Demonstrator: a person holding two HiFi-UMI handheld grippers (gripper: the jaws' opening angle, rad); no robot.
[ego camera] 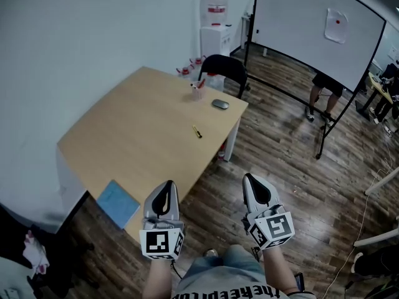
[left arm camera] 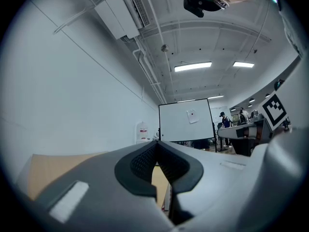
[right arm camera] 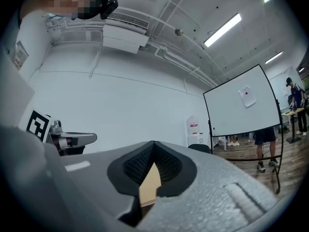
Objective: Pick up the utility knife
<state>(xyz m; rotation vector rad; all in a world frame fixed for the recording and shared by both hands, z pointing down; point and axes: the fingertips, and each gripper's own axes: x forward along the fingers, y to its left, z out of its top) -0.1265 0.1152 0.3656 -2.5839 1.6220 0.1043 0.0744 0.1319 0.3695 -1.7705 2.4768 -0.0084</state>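
Observation:
The utility knife (ego camera: 197, 131), small and yellow with a dark tip, lies on the wooden table (ego camera: 137, 136) toward its right side. My left gripper (ego camera: 168, 184) hangs over the table's near corner, jaws shut and empty. My right gripper (ego camera: 248, 178) is over the floor to the right of the table, also shut with nothing held. Both are well short of the knife. In the left gripper view the left gripper (left arm camera: 156, 144) shows closed tips; the right gripper (right arm camera: 153, 144) does too in the right gripper view, with table surface seen below the tips.
A pen cup (ego camera: 197, 91) and a grey mouse (ego camera: 220, 104) stand at the table's far corner. A blue notebook (ego camera: 118, 202) lies at the near left edge. A black chair (ego camera: 223, 68), a water dispenser (ego camera: 216, 27), a whiteboard (ego camera: 312, 23) and a person (ego camera: 324, 92) are beyond.

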